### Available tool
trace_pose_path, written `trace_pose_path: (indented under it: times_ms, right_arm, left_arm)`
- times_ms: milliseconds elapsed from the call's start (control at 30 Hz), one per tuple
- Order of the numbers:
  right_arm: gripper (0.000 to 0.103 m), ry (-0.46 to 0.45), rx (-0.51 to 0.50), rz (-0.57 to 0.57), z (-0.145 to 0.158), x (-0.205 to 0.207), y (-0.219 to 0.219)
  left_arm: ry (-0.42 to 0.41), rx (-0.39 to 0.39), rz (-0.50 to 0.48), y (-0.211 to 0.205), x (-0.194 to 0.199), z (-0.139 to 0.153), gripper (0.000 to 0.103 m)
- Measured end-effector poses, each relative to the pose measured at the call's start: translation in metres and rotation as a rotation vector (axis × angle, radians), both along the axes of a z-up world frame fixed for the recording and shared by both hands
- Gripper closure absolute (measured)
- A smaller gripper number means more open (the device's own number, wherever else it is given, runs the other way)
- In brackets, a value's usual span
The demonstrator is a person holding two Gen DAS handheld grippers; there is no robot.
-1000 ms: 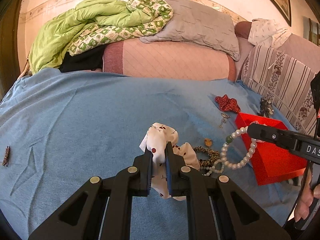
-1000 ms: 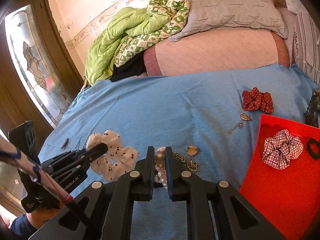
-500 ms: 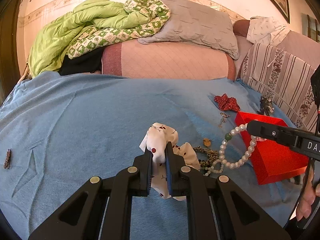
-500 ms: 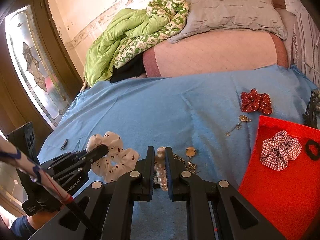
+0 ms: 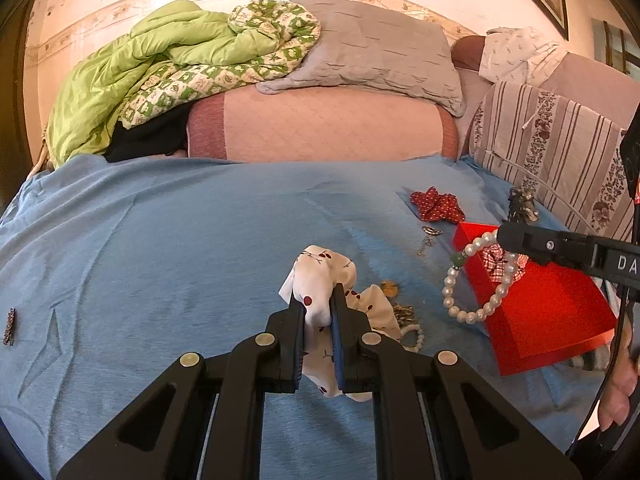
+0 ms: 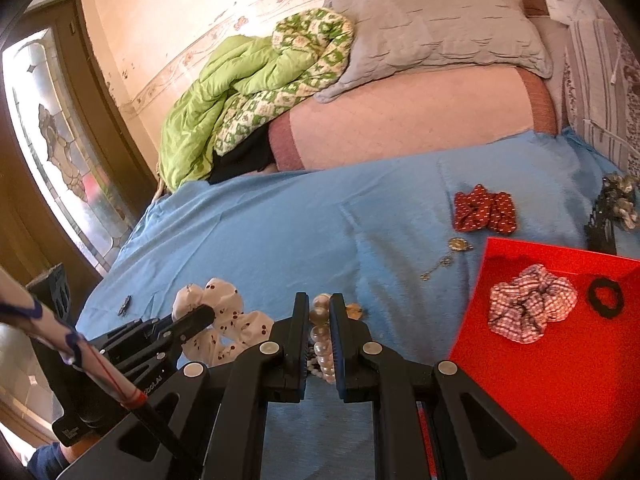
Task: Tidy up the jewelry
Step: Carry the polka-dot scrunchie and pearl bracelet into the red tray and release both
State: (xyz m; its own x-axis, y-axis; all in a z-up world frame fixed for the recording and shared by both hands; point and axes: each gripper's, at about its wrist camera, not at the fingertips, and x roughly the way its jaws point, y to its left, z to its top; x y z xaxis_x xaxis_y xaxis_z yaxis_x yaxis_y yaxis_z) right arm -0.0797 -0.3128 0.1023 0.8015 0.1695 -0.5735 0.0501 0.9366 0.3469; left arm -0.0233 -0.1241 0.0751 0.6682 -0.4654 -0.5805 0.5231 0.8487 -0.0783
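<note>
My left gripper [image 5: 318,304] is shut on a white cherry-print scrunchie [image 5: 320,276], also seen in the right wrist view [image 6: 224,320]. My right gripper [image 6: 319,312] is shut on a white pearl bracelet [image 6: 322,344], which hangs in the air by the red tray's near left corner in the left wrist view [image 5: 472,312]. The red tray [image 6: 560,360] holds a plaid scrunchie [image 6: 528,308] and a black hair tie [image 6: 606,298]. A red dotted scrunchie [image 6: 484,210], a small pendant chain [image 6: 444,260], a gold charm [image 5: 389,287] and more beads [image 5: 412,334] lie on the blue sheet.
A dark ornate clip [image 6: 608,212] lies behind the tray. A small brown clip [image 5: 9,326] lies far left on the sheet. Pillows [image 5: 376,48] and a green quilt [image 5: 132,80] are piled at the headboard. A striped cushion [image 5: 552,148] lines the right.
My right gripper has lifted the pearl bracelet up off the sheet and carried it right, to the red tray's edge. My left gripper stays shut on the white scrunchie, nearly still.
</note>
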Motion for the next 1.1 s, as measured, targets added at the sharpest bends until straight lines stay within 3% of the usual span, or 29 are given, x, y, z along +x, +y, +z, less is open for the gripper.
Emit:
trace_pose_path:
  times_ms: [233, 567, 833, 1100]
  right_arm:
    - [0.092, -0.022, 0.015, -0.062, 0.007, -0.016, -0.031]
    - [0.092, -0.047, 0.073, -0.23, 0.014, -0.054, -0.11]
    - [0.092, -0.05, 0.124, -0.36, 0.012, -0.079, -0.162]
    - [0.092, -0.014, 0.157, -0.415, 0.0, -0.082, -0.188]
  left_arm:
    - [0.006, -0.029, -0.032, -0.016, -0.007, 0.007, 0.092]
    - [0.041, -0.092, -0.135, -0.064, -0.023, 0.025, 0.092]
    - [0.105, -0.085, -0.275, -0.132, -0.044, 0.017, 0.092]
    - [0.176, -0.038, -0.396, -0.21, -0.06, -0.006, 0.092]
